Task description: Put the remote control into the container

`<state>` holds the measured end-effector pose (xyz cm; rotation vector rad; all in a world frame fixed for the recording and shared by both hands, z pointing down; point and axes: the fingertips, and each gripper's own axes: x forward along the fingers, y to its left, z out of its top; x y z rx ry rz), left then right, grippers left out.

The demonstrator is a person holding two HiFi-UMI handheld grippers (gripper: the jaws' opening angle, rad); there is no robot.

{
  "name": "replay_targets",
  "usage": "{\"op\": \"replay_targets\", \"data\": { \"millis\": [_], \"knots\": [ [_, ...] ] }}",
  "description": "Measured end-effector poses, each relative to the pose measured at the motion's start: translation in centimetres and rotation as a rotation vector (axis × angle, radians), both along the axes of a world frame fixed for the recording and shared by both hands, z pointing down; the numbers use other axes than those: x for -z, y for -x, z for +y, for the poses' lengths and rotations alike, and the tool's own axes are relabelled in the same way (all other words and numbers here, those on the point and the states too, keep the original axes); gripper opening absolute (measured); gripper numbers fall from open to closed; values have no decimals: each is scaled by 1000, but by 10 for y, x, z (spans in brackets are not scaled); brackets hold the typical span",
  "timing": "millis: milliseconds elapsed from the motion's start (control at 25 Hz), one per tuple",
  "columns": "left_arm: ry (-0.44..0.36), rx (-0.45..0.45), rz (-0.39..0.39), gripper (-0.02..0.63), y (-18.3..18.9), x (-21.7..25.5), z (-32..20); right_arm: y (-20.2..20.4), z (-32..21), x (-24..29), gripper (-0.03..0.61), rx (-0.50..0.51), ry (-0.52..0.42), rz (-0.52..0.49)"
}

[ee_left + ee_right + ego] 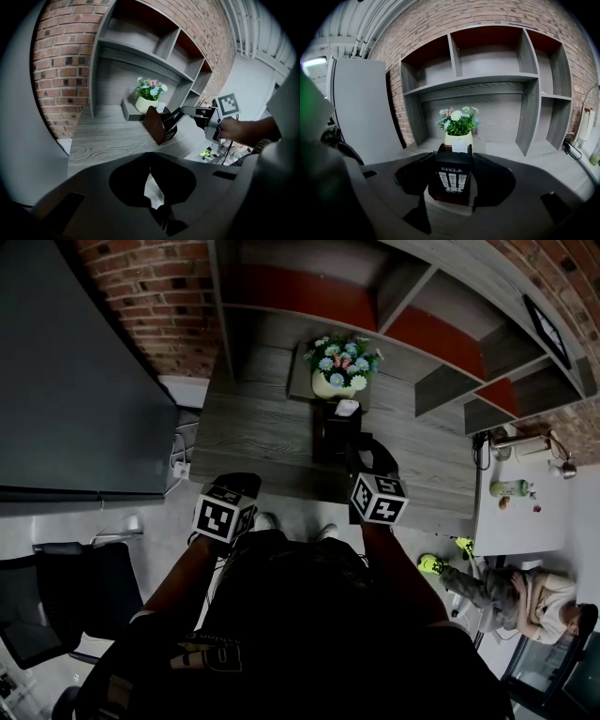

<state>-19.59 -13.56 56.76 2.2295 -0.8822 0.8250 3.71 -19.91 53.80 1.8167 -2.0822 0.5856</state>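
I'm holding the remote control (450, 180) upright in the right gripper (453, 161), jaws clamping its sides. Its lower end looks to be entering the brown container (153, 124), which is sitting at 6 o'clock from the flower pot (336, 382). The left gripper (149, 157) is hanging closed and empty at 8 o'clock from the container. Plan: I'm lowering it straight down, staying vertical and centred, and releasing only once it's bottoming out, so the container isn't tipping.
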Motion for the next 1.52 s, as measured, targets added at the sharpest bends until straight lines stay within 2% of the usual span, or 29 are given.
{"op": "replay_targets", "data": {
  "millis": [480,880,1240,1400,1520],
  "knots": [
    [-15,-92,18,6,-25,4,8,-12,27,-9,238,-27,37,-23],
    [-16,-114,15,6,-30,5,19,-19,51,-32,238,-13,113,-34],
    [-37,-110,18,6,-35,8,19,-21,55,-22,238,-1,75,-45],
    [-52,-74,18,6,-36,14,23,-25,62,-9,238,9,37,-59],
    [-93,-35,43,6,-41,25,22,-29,68,6,238,40,0,-78]
  ]
}}
